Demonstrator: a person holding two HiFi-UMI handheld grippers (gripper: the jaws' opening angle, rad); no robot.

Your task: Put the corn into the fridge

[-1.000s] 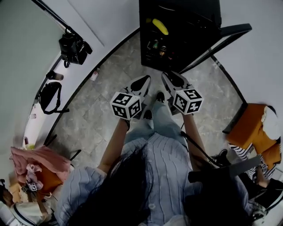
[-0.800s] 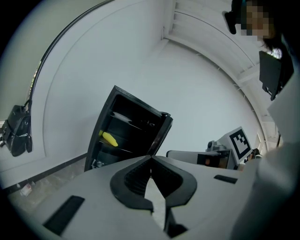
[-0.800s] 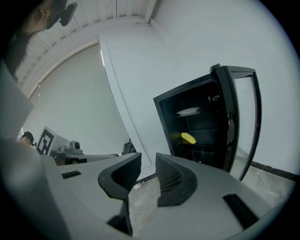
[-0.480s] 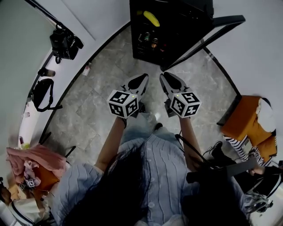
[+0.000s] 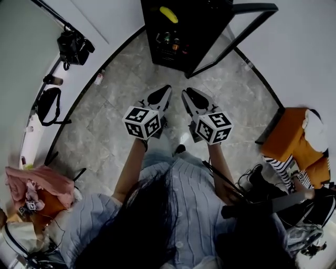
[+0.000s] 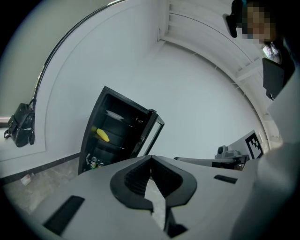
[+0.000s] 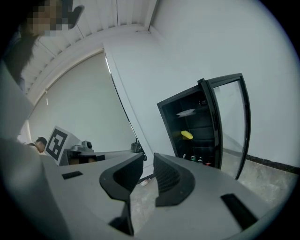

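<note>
Grey stone floor (image 5: 105, 126) runs up to an open black fridge (image 5: 210, 26) – before it the left tongs (image 5: 165, 91), pressed together and empty, and the right tongs (image 5: 187, 94), just closing to a narrow, empty gap – with the yellow corn (image 5: 168, 14) on a shelf inside.

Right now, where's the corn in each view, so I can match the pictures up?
Head view: corn at top centre, on a shelf inside the fridge.
Left gripper view: corn left of centre, inside the fridge.
Right gripper view: corn right of centre, on a shelf.
Shared landmark: the fridge's open door, to the corn's right in every view.
</note>
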